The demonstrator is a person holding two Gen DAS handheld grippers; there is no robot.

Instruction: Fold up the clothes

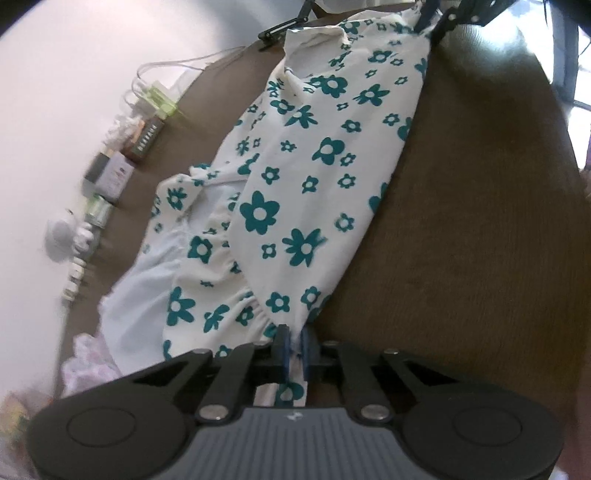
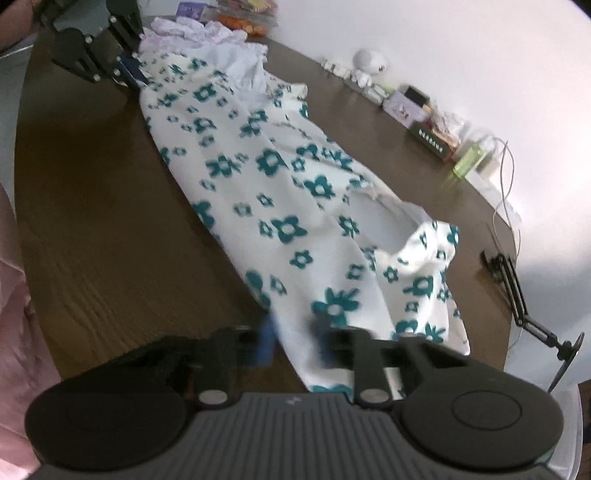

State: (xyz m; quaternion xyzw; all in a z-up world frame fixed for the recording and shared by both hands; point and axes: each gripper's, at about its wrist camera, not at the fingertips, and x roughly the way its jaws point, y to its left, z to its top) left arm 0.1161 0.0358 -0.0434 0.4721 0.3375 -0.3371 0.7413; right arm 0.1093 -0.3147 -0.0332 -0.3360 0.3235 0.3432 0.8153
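A white dress with teal flowers (image 1: 295,166) lies lengthwise on the brown table (image 1: 461,221). Its white lining shows along the far side. My left gripper (image 1: 294,347) is shut on a gathered bit of fabric at one end of the dress, and it also shows at the far end in the right wrist view (image 2: 127,75). At the other end, my right gripper (image 2: 293,341) has its blurred fingers a little apart, with the hem of the dress (image 2: 280,192) lying flat between them. From the left wrist view it appears at the dress's far corner (image 1: 434,22).
Along the wall stand small boxes (image 2: 406,105), a white figurine (image 2: 369,62) and a green charger with cables (image 2: 471,162). A pale lilac heap of clothes (image 2: 192,29) lies beyond the dress. A black folding stand (image 2: 517,291) sits at the table's right edge. A pink sleeve (image 2: 14,332) is at the left.
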